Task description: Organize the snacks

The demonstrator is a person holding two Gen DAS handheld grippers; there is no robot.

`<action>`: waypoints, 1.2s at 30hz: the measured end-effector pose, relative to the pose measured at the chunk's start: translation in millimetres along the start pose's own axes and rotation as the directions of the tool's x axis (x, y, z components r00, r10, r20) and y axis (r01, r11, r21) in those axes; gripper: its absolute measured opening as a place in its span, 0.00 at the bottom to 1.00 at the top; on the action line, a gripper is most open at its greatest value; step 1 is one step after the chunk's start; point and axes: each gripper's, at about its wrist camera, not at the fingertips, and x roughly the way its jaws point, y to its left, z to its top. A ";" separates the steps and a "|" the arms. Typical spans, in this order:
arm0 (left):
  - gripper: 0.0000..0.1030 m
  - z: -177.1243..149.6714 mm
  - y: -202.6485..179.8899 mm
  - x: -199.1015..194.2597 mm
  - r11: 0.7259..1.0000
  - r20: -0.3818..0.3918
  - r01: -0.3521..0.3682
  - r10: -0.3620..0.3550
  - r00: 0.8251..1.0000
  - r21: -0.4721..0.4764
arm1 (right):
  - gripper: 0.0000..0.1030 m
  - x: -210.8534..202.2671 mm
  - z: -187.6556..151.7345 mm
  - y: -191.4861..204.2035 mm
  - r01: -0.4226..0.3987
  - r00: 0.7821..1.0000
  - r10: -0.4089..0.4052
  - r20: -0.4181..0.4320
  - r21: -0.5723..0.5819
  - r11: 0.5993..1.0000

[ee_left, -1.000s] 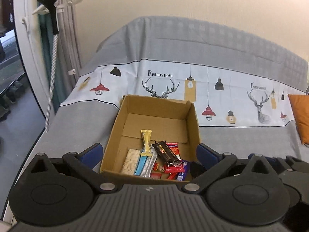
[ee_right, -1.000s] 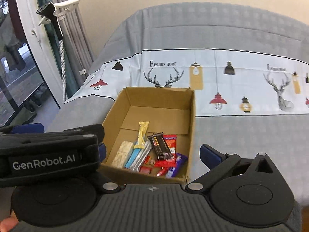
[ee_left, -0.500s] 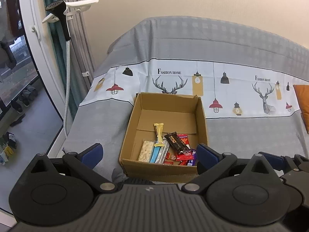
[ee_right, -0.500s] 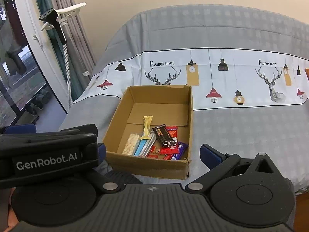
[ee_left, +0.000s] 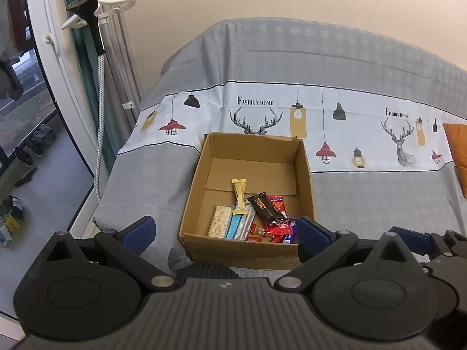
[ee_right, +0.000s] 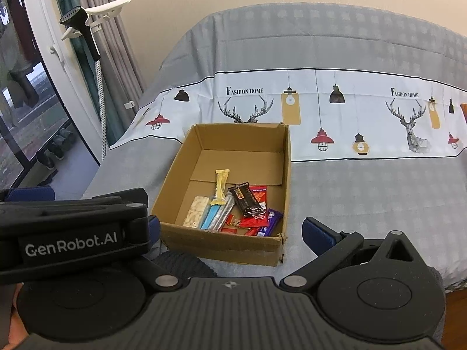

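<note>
The cardboard box [ee_left: 251,192] sits on the bed [ee_left: 364,198], close to the bed's near edge. All the snacks [ee_left: 254,215] crowd against the box's near wall; the far half of the box floor is bare. The left gripper [ee_left: 224,232] hangs above that near wall, jaws spread wide, holding nothing. The right gripper [ee_right: 230,230] hovers just beside it, also wide open and empty. Beyond the box and to its right, the bedspread lies clear, with an orange cushion [ee_left: 458,151] at the far right.
</note>
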 end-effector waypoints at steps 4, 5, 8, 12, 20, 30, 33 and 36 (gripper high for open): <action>1.00 -1.0 -2.9 -0.2 1.000 -0.009 -0.005 0.005 1.000 0.002 | 0.99 0.8 -0.9 -1.1 -0.001 1.000 0.001 -0.007 0.004 1.000; 1.00 -1.2 -3.5 -0.1 1.000 -0.011 -0.005 0.005 1.000 0.004 | 0.99 1.2 -0.9 -1.1 -0.001 1.000 0.001 -0.009 0.005 1.000; 1.00 -0.7 -4.7 0.6 1.000 -0.015 -0.007 0.007 1.000 0.012 | 0.99 1.2 -1.5 -1.9 -0.002 1.000 0.002 -0.014 0.010 1.000; 1.00 0.7 -4.5 2.5 1.000 -0.020 -0.003 0.003 1.000 0.018 | 0.99 2.0 0.4 -1.5 0.001 1.000 0.000 -0.018 0.015 1.000; 1.00 0.8 -4.8 2.9 1.000 -0.021 -0.001 0.001 1.000 0.019 | 0.99 2.2 0.5 -3.0 0.001 1.000 0.000 -0.020 0.016 1.000; 1.00 0.5 -7.4 -0.1 1.000 -0.010 -0.003 0.003 1.000 0.014 | 0.99 1.7 0.4 -5.2 0.004 1.000 -0.004 -0.014 0.017 1.000; 1.00 -0.6 -8.6 -2.1 1.000 -0.007 -0.012 0.012 1.000 0.012 | 0.99 1.1 0.4 -4.6 0.005 1.000 -0.005 -0.011 0.015 1.000; 1.00 -0.9 -9.4 -3.1 1.000 -0.005 -0.012 0.012 1.000 0.015 | 0.99 -0.1 0.4 -3.9 0.004 1.000 -0.004 -0.007 0.016 1.000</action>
